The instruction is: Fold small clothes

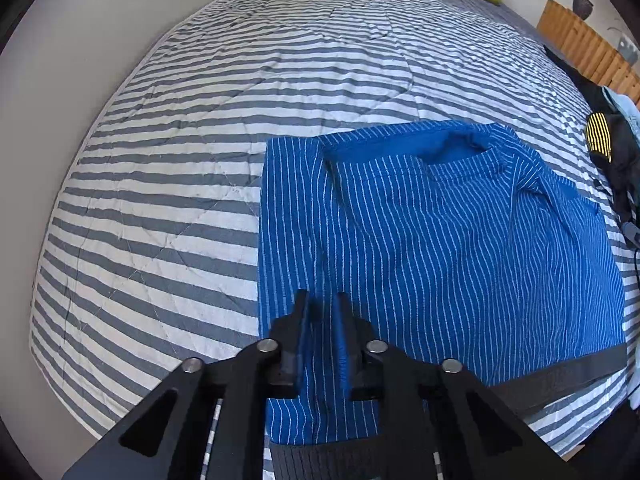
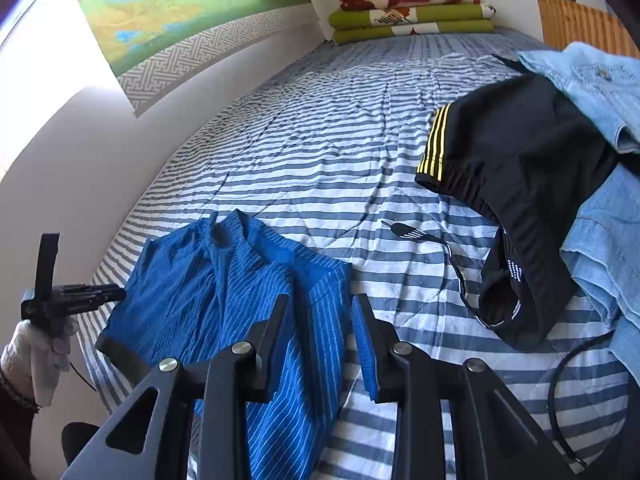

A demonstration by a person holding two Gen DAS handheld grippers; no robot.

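Note:
Blue pin-striped shorts [image 1: 440, 240] with a black waistband [image 1: 560, 376] lie spread on the striped bedspread [image 1: 200, 120]. My left gripper [image 1: 323, 312] hovers low over their near left part. Its jaws stand a narrow gap apart, and flat striped cloth shows between them. In the right wrist view the same shorts [image 2: 224, 292] lie at lower left. My right gripper [image 2: 320, 320] is open over their right edge, one finger above the cloth and the other above the bedspread [image 2: 320, 140]. A gloved hand [image 2: 36, 348] holds the left gripper [image 2: 120, 292] at the shorts' far left edge.
Black shorts with yellow stripes [image 2: 520, 184] and light blue denim clothes [image 2: 592, 92] are piled at the right, with a black cord [image 2: 452, 256] trailing onto the bedspread. Folded green and red blankets [image 2: 412, 16] lie at the bed's far end. A wall runs along the left.

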